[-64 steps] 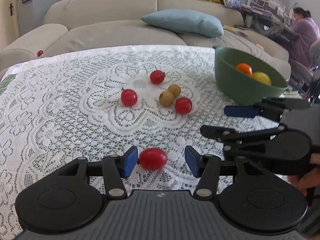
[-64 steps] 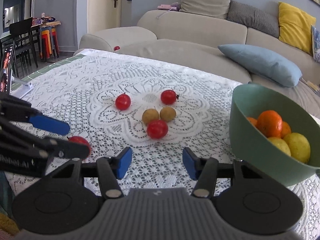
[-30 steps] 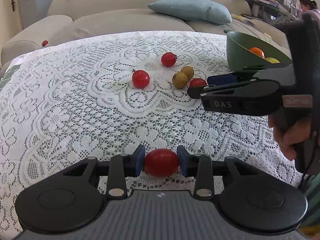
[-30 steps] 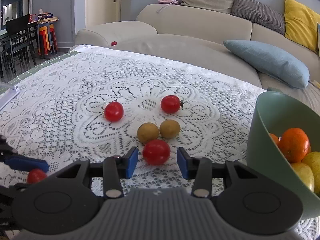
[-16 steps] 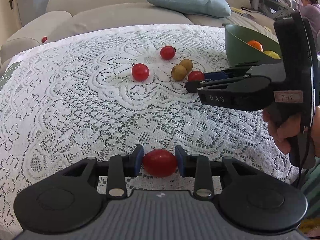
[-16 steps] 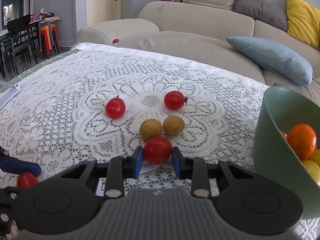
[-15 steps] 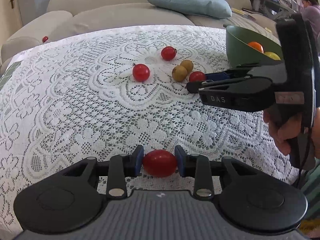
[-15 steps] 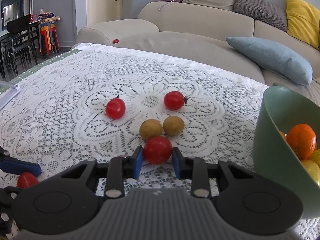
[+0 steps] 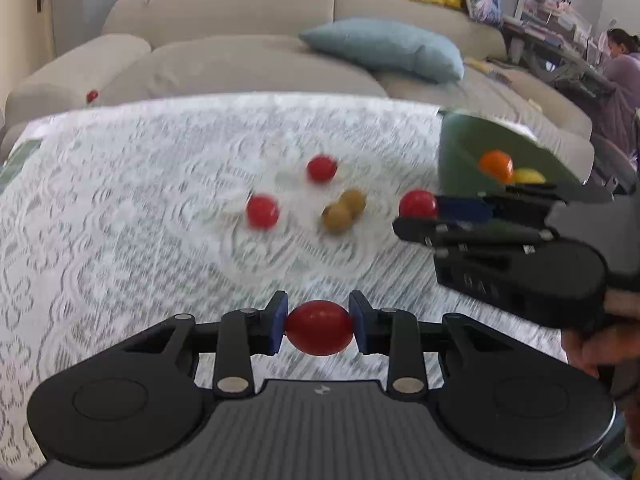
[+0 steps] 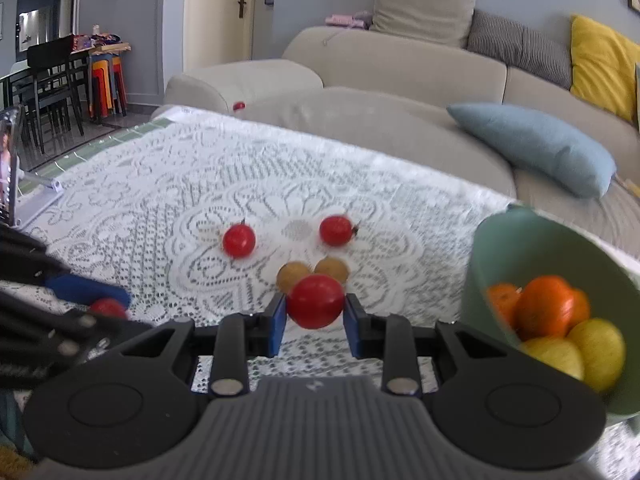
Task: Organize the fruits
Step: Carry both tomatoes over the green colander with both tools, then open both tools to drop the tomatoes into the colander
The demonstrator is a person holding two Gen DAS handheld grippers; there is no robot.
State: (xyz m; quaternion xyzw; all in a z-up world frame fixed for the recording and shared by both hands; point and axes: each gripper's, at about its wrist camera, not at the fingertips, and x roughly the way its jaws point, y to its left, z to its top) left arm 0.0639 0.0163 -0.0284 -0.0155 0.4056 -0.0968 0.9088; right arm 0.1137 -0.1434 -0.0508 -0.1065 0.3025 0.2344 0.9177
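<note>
A: We are gripping a fruit in each hand right now. The left hand-held gripper [image 9: 319, 327] is clamping its blue pads on the oval red tomato [image 9: 319, 328], and the right hand-held gripper [image 10: 314, 318] is pinching the round red tomato [image 10: 315, 301] the same way.

B: And both are looking clear of the lace-covered worktop [image 9: 120, 216], so we are judging this as the carrying step, with the pick already made.

A: The green bowl [image 10: 486, 264] is sitting at the right edge of the worktop, already holding an orange [image 10: 546, 306] and yellow fruits [image 10: 596, 348]. That is where we are probably heading.

B: For the right hand it is near; the left hand is needing a longer reach to the right, across the other gripper.

A: So we are thinking one hand goes first, over the rim, opening only once the tomato is above the pile, to stop it bouncing out.

B: Two red tomatoes [image 10: 239, 241] and two brown fruits [image 10: 294, 274] are waiting in the middle of the cloth for later trips
</note>
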